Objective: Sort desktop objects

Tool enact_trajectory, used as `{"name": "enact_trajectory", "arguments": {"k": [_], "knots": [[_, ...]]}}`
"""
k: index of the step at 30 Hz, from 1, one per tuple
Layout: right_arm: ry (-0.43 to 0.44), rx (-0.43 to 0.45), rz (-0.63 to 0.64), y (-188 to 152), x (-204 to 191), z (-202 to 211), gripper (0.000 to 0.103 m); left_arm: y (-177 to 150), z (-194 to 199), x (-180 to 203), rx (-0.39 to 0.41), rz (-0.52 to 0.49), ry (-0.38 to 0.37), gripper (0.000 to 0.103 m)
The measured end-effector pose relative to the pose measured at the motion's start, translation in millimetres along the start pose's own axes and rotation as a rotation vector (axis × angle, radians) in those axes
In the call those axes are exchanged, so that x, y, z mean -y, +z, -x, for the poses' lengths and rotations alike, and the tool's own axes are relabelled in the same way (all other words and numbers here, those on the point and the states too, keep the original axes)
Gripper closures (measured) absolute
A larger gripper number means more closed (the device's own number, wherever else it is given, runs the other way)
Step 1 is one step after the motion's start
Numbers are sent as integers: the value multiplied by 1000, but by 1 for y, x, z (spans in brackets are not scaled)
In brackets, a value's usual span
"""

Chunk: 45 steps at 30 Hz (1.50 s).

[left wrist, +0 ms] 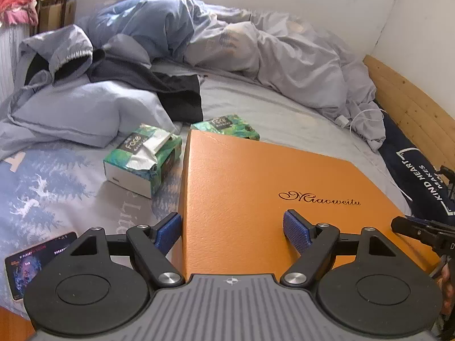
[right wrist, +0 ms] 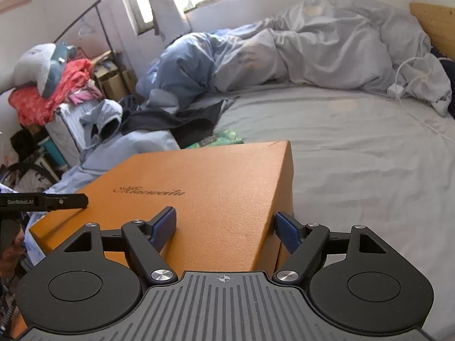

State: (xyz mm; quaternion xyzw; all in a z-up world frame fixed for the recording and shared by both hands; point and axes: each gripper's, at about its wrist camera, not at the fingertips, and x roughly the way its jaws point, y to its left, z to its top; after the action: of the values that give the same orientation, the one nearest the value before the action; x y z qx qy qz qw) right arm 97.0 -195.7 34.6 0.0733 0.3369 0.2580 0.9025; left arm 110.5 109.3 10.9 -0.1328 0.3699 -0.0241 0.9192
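Orange box (left wrist: 256,187), lid printed "Miaoweitu", sat on the bed sheet (right wrist: 355,147) near the bed's near edge and was the landmark for everything else. Left gripper (left wrist: 232,231) straddled the box's near-left corner with jaws spread wide: one blue pad (left wrist: 169,233) just outside the left wall, the other over the lid top. Right gripper (right wrist: 225,228) did the same at the near-right corner, also spread, one pad on the lid, the other beside the right wall. Neither one clamped anything; whether the pads actually touched the box could not be told. Step in hand looked like a two-sided lift or shift of the box. To do it well: both grippers probably needed to seat at equal height on opposite walls, press inward evenly and keep the box level, since the textured lid may slip off its base if only the lid is caught. Opened tissue pack (left wrist: 143,159) lay just left of the box, a sheet sticking out; second tissue pack (left wrist: 226,126) touched or nearly touched the box's far-left corner, so a push forward could shove it. Phone (left wrist: 37,261) lay further left, screen lit. Crumpled duvet (right wrist: 327,48) and charger cable (left wrist: 361,116) lay well behind the box.
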Motion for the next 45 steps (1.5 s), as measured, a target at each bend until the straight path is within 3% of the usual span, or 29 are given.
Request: {"name": "enact_trajectory", "arguments": {"k": [5,15,34,39,45], "knots": [[-19,12,32,-2,-4,12,24,-5,15,8,35,-39,-3,25],[-35,-14,45,-19,-8,11,24,-18,18,8,16,-47,-3,25],[-55,-65,31,-30,-8,-12,24,-23,-6,6,14,-80,46,25],[-60,-76,43,-35,-12,-12,24,-18,-14,5,-35,-20,36,26],[-66,-89,57,-41,-18,-12,24,-22,-18,11,-37,-43,51,26]]}}
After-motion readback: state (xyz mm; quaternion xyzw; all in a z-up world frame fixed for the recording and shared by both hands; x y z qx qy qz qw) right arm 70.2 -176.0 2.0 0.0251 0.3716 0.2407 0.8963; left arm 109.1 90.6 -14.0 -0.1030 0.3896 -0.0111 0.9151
